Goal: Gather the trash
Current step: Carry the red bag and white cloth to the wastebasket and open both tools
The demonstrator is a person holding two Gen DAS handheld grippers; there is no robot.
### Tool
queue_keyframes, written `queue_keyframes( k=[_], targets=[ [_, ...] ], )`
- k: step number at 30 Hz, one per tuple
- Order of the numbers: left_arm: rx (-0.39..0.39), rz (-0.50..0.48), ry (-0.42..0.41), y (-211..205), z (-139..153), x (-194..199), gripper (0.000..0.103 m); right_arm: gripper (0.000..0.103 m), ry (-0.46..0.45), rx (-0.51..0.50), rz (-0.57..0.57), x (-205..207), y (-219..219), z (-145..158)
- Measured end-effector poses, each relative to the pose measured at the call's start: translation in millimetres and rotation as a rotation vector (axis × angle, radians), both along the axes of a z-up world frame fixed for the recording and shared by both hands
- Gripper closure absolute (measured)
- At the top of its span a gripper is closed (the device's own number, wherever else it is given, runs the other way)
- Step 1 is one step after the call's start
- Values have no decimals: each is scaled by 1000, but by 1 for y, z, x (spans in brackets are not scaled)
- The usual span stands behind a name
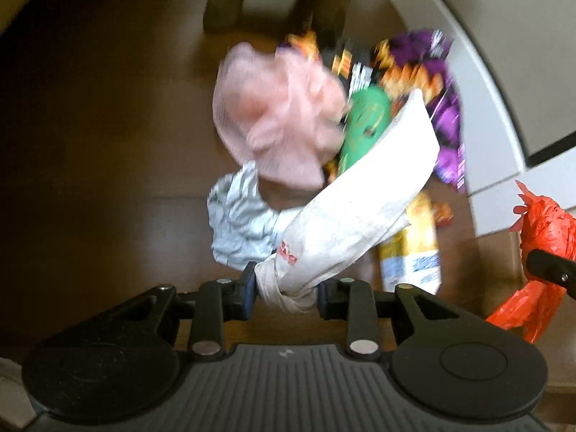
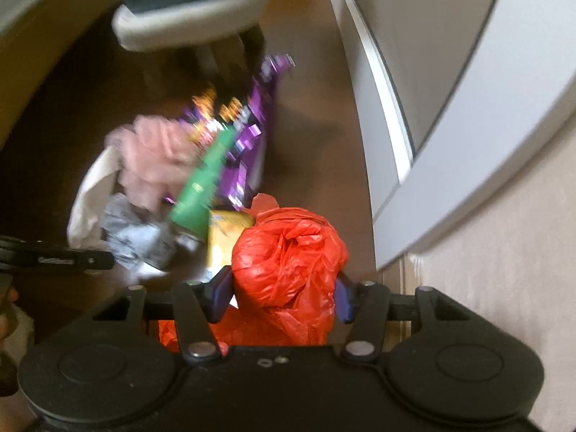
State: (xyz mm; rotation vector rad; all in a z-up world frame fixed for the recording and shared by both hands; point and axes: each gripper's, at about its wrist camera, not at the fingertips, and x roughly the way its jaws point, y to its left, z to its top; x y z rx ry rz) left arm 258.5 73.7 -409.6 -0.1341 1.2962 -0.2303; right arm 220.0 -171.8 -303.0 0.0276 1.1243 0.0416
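Left tongs clamp a knotted white cloth strip. Right tongs clamp a crumpled red plastic bag. Mixed wrappers lie on the brown floor.

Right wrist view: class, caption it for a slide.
Right gripper clamps a crumpled red plastic bag above mixed floor trash.
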Motion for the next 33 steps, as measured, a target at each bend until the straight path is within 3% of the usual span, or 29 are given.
queue_keyframes(
  k=[7,16,24,33],
  targets=[
    [-23,62,-133,3,63,3,72,48,-131,16,87,2,18,64],
    [-9,72,-322,9,191,1,72,48,-309,67,145,9,32,155],
    [5,73,-406,12,279,13,72,48,-435,79,176,23,44,226],
    [15,71,-490,11,350,49,72,48,-597,60,170,58,53,289]
  ],
)
